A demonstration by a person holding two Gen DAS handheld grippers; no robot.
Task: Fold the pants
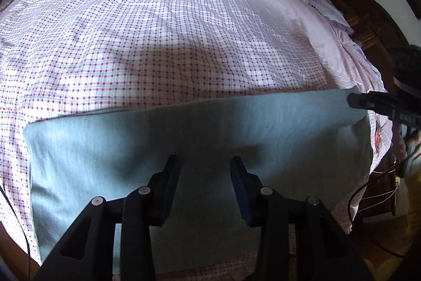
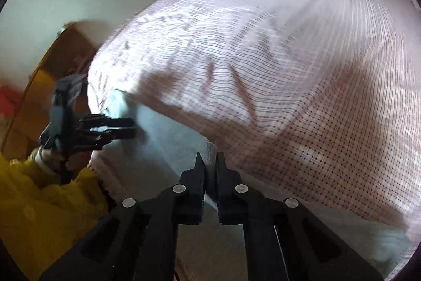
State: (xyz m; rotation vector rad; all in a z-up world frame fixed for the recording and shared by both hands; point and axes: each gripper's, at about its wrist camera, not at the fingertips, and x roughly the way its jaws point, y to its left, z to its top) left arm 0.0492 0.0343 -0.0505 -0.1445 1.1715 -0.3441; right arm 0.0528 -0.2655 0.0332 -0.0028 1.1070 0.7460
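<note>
The pants (image 1: 184,138) are soft light blue cloth, matt and a bit fuzzy. The bed sheet (image 1: 158,30) is thin cloth with small checks and some wrinkles. The left gripper (image 1: 205,165) and the right gripper (image 2: 209,158) look like black matt plastic with small shiny metal pins. The headboard (image 1: 368,17) is dark smooth wood. A sleeve (image 2: 47,202) is fluffy yellow cloth.
</note>
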